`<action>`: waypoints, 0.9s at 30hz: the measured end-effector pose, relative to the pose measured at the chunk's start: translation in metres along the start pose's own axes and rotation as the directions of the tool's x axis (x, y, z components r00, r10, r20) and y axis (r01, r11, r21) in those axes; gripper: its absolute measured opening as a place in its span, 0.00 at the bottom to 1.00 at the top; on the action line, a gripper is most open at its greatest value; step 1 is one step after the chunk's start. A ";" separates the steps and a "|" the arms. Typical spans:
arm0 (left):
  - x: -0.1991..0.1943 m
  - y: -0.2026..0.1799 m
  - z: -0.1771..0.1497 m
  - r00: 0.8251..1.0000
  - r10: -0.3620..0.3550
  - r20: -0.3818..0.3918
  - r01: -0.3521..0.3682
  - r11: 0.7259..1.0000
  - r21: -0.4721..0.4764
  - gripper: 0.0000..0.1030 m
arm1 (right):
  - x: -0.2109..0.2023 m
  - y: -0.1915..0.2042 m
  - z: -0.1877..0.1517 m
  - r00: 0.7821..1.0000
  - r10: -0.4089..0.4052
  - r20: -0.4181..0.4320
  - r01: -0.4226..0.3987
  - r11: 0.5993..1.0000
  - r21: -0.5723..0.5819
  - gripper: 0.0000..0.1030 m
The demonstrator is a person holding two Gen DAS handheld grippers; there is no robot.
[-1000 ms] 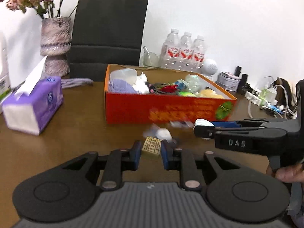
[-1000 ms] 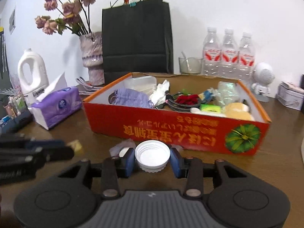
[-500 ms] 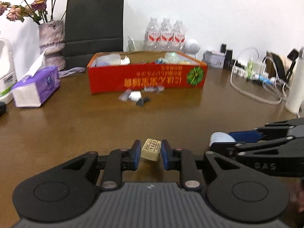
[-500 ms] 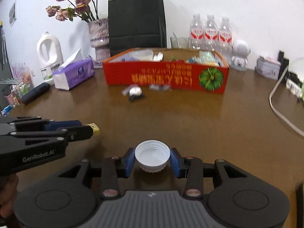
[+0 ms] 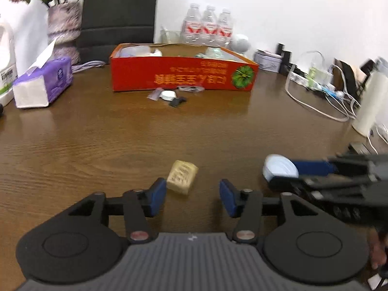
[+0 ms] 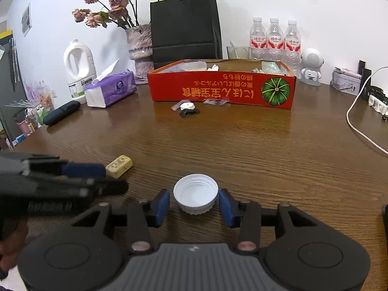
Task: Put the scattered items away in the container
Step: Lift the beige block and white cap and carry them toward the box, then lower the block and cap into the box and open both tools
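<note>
The red cardboard box point(image 5: 181, 77) point(image 6: 218, 89) stands at the back of the brown table, holding several items. A beige block point(image 5: 182, 176) point(image 6: 120, 162) lies on the table just ahead of my left gripper point(image 5: 192, 189), near its left pad; the jaws are opening and nothing touches them. My right gripper point(image 6: 194, 200) frames a white bottle cap point(image 6: 196, 195) point(image 5: 278, 166); its jaws are opening and the pads stand just off the cap. A plastic wrapper with a small white cap point(image 6: 187, 106) and a black clip point(image 6: 189, 112) lie before the box.
A purple tissue pack point(image 6: 111, 88), a white jug point(image 6: 78, 68), a dark case point(image 6: 61, 112), a vase of flowers point(image 6: 139, 46) and a black bag point(image 6: 184, 24) are at back left. Water bottles point(image 6: 274, 38), a tin point(image 6: 345, 82) and white cables point(image 5: 315, 101) are on the right.
Both grippers have drawn far back from the box toward the near table edge. The left jaws spread and let the beige block down onto the table. The right jaws eased around the cap.
</note>
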State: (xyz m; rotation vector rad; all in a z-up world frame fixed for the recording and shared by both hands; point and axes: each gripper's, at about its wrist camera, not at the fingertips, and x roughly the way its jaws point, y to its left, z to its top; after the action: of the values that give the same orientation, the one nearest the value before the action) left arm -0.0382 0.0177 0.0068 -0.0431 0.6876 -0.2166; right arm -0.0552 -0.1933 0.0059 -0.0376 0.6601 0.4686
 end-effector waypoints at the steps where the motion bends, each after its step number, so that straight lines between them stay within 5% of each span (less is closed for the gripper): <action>1: 0.003 0.002 0.003 1.000 0.002 -0.001 -0.002 1.000 -0.007 0.50 | 0.000 0.000 0.000 1.000 -0.003 0.002 0.003 1.000 -0.001 0.43; 6: 0.014 0.002 0.010 1.000 -0.004 0.004 0.004 1.000 0.024 0.49 | 0.005 0.001 0.002 1.000 -0.010 0.009 0.010 1.000 -0.017 0.42; 8: 0.015 0.002 0.011 1.000 -0.017 0.001 0.016 0.999 0.046 0.26 | 0.008 0.001 0.004 1.000 -0.007 0.009 0.007 1.000 -0.017 0.38; 12: 0.011 -0.002 0.010 1.000 -0.021 -0.018 0.022 0.998 0.053 0.26 | 0.013 0.001 0.009 1.000 -0.019 0.002 0.019 1.000 -0.013 0.38; 14: 0.009 -0.005 0.006 1.000 -0.010 -0.013 0.010 0.998 0.062 0.29 | 0.016 0.000 0.011 1.000 -0.021 0.000 0.021 1.000 -0.014 0.38; 17: 0.008 -0.005 0.005 1.000 -0.023 -0.010 0.023 0.998 0.053 0.53 | 0.020 0.001 0.014 1.000 -0.026 -0.004 0.026 1.000 -0.016 0.38; 20: 0.007 -0.004 0.006 0.999 -0.035 -0.025 0.037 0.997 0.068 0.52 | 0.021 0.003 0.016 0.999 -0.036 -0.017 0.035 0.999 -0.029 0.38; 22: 0.007 -0.004 0.005 0.998 -0.048 -0.032 0.050 0.995 0.084 0.45 | 0.020 0.003 0.016 0.999 -0.036 -0.023 0.035 0.999 -0.034 0.38; 24: 0.007 -0.003 0.007 0.999 -0.040 -0.033 0.043 0.995 0.085 0.22 | 0.020 0.002 0.016 0.999 -0.034 -0.023 0.033 0.999 -0.028 0.38; 27: 0.009 0.004 0.009 0.998 -0.053 -0.026 0.054 0.998 0.038 0.21 | 0.021 0.001 0.017 0.999 -0.034 -0.022 0.033 0.999 -0.023 0.38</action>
State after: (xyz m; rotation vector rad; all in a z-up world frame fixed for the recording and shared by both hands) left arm -0.0252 0.0191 0.0082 -0.0220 0.7072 -0.2821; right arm -0.0312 -0.1807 0.0070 -0.0753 0.6752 0.4441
